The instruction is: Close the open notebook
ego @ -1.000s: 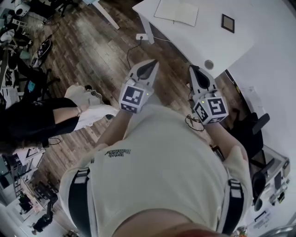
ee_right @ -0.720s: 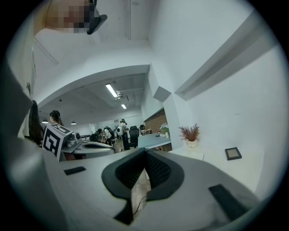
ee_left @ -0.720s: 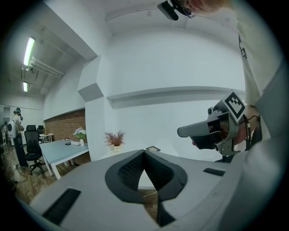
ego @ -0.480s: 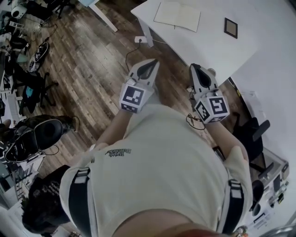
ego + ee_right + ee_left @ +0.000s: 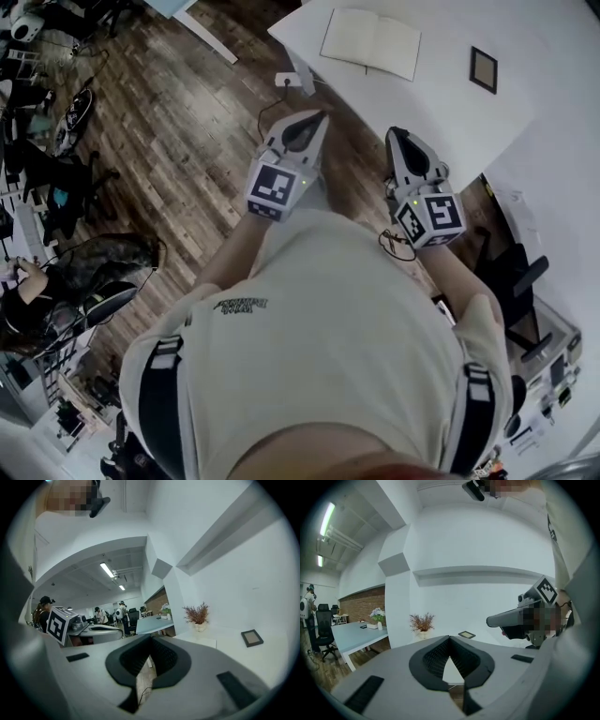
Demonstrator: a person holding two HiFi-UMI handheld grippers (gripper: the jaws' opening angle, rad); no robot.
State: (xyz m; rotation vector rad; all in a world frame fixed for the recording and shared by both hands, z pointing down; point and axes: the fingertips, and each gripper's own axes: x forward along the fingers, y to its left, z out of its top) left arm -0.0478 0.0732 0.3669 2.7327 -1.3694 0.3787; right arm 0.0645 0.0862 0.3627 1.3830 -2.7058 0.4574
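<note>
My grey left gripper (image 5: 315,122) is pinched closed on nothing. Only the head view shows the open cream-paged notebook (image 5: 372,42) flat on the white table (image 5: 427,94), nearer than a second ago. The grey right gripper (image 5: 395,136) is likewise closed and empty. The gripper views add a dried potted plant (image 5: 422,622).

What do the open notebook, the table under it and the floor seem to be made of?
Open notebook: paper, with matte cream pages and a fold line down the middle.
Table: a smooth, plain white top, probably laminate or painted board; the look leaves this open.
Floor: brown planks with visible grain and seams, so wood or wood-look laminate.
</note>
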